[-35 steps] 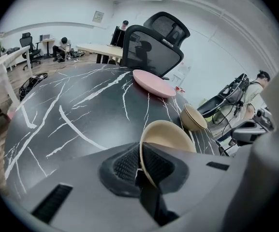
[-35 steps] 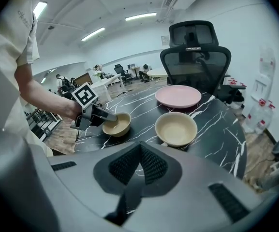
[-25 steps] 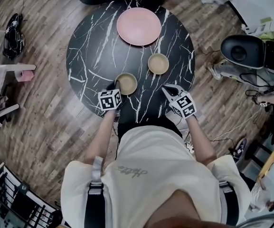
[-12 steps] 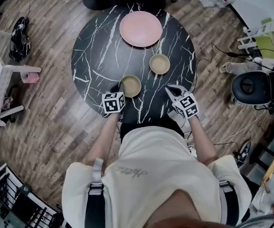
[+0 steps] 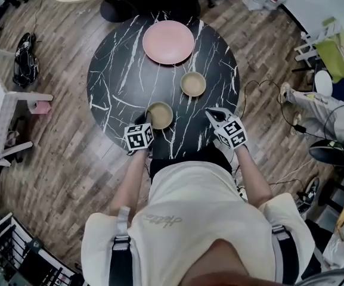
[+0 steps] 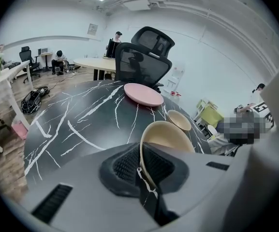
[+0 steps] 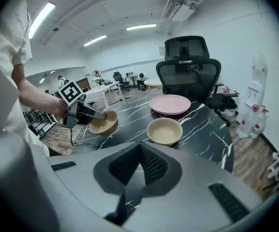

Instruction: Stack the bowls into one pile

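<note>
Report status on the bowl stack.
Left gripper shut on near bowl, at rim. Right gripper shut, empty. Far bowl upright on table, nothing between bowls.

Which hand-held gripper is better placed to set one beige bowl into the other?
Left. The left hand-held gripper is shut on the rim of the nearer beige bowl, with the second beige bowl just beyond it on the marble table. The right hand-held gripper is shut and empty.

Well ahead of left claw [image 5: 146, 120] and right claw [image 5: 211, 112]: pink plate [image 5: 168, 42] on round black marbled table [image 5: 115, 76]. Beyond that, black office chair [image 6: 146, 52]. Left of left claw, down on wood floor [image 5: 70, 159]: black bag [image 5: 24, 58], small pink box [image 5: 40, 107].
</note>
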`<action>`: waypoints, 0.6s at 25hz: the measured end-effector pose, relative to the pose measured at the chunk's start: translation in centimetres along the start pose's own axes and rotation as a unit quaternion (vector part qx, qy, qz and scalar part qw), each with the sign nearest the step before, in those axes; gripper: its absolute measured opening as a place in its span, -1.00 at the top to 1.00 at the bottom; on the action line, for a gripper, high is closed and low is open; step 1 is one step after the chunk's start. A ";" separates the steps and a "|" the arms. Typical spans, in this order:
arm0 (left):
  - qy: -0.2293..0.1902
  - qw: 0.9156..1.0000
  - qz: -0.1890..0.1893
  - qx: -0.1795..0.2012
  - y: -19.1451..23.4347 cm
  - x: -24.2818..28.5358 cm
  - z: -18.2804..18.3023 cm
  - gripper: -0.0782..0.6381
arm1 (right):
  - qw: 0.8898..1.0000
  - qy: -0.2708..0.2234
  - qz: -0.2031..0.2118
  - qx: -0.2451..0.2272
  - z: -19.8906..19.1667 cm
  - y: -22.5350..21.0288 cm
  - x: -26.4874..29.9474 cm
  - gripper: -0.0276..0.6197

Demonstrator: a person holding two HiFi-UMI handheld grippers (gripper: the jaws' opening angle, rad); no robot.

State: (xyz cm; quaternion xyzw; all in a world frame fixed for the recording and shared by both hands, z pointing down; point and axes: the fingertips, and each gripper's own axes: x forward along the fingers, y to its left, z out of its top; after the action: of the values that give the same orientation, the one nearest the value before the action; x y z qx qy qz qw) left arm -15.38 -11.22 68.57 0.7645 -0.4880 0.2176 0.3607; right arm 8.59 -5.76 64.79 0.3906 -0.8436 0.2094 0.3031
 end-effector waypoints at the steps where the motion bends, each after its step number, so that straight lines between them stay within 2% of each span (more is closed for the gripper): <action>1: 0.000 1.000 0.003 0.000 -0.2 -0.1 0.1 0.69 | 1.000 -0.003 0.003 0.000 0.1 -0.1 0.0 0.90; 8: -0.013 0.999 0.029 -0.016 -2.4 -0.5 1.2 0.69 | 0.999 -0.017 0.034 -0.015 0.3 -1.8 0.1 0.89; 15: -0.020 0.999 0.036 -0.012 -5.3 -0.2 3.1 0.69 | 0.998 -0.023 0.060 -0.014 -0.3 -3.8 -0.2 0.89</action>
State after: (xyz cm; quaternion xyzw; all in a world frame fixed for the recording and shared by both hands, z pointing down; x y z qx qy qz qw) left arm -10.72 -12.02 64.63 0.7463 -0.5248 0.2095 0.3518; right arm 11.81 -7.79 65.36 0.3398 -0.8749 0.2065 0.2763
